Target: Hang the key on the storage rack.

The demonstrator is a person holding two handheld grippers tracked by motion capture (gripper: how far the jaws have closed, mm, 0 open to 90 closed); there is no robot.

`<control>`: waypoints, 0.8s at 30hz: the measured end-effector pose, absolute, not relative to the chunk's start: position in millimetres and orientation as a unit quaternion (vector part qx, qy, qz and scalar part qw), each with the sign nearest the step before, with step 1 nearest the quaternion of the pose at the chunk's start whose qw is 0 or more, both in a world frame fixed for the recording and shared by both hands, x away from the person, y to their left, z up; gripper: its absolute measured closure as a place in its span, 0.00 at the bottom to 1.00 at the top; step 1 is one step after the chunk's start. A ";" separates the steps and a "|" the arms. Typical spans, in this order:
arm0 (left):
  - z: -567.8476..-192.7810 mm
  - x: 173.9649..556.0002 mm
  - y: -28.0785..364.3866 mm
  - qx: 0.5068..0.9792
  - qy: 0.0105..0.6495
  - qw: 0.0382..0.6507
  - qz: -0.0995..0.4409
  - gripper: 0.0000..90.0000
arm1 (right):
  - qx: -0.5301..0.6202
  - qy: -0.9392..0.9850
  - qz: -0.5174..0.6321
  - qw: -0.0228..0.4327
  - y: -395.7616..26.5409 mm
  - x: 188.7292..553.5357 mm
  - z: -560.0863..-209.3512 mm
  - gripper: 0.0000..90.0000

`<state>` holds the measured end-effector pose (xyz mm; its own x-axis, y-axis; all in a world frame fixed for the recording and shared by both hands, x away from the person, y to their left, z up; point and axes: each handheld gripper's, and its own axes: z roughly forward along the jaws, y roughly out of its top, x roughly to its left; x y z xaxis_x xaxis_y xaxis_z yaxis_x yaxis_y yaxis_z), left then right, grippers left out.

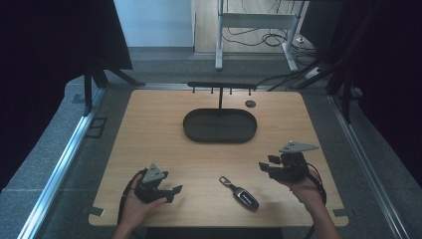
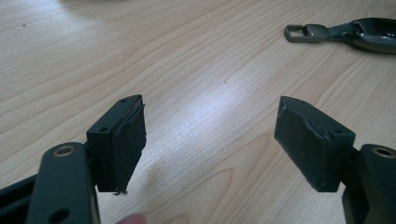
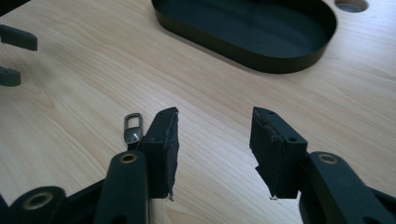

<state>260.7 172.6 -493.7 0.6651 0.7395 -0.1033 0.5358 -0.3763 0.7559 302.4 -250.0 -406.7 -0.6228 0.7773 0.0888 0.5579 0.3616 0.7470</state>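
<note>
Item: key fob (image 1: 242, 194), dark, with metal clasp at one end; lay flat near front edge of table (image 1: 149, 129), right of centre, between the two grippers, touched by neither

Left gripper (image 1: 169, 191): held low near front-left corner, jaws spread wide, nothing between pads; fob seen beyond them in left gripper view (image 2: 348, 35), well apart

Right gripper (image 1: 266, 166): held near right edge, above and right of fob, pointed toward table centre; jaws about half spread, gripping nothing; clasp (image 3: 133, 128) seen just beside one jaw in right gripper view, outside the gap

Tray (image 1: 220, 125): dark oval, shallow, empty, toward back edge at centre; small rack (image 1: 221, 87) with hooks behind it at back edge

Step judged: approach to fob, pick-up not yet made; tray or hooks the likely destination

Next move judged to call for: right gripper lowered and shifted so fob sat between pads, then clenched across its narrow body; flat, low profile likely to need pads close to surface
</note>
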 end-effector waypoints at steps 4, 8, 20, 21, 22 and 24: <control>-492.9 260.7 173.2 0.819 0.389 0.405 0.120 0.28 | 0.405 0.819 0.382 0.137 -241.7 306.1 -405.7 0.60; -493.0 260.6 173.0 0.818 0.391 0.405 0.121 0.28 | 0.402 0.822 0.381 0.131 -236.7 308.5 -405.0 0.60; -494.2 261.0 173.0 0.819 0.392 0.401 0.122 0.28 | 0.387 0.847 0.348 0.108 -212.4 317.8 -412.5 0.64; -494.2 261.0 173.0 0.819 0.392 0.401 0.122 0.28 | 0.387 0.847 0.348 0.108 -212.4 317.8 -412.5 0.64; -494.3 261.0 172.9 0.819 0.392 0.401 0.122 0.28 | 0.385 0.850 0.344 0.104 -210.2 318.3 -413.3 0.64; -494.3 261.0 172.9 0.819 0.392 0.400 0.122 0.28 | 0.377 0.861 0.328 0.091 -202.1 319.2 -416.4 0.65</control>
<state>261.0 172.9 -494.3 0.6629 0.7401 -0.1135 0.5443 -0.3722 0.7518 319.2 -202.1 -416.4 -0.6986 0.7098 0.0904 0.5897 0.4996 0.6346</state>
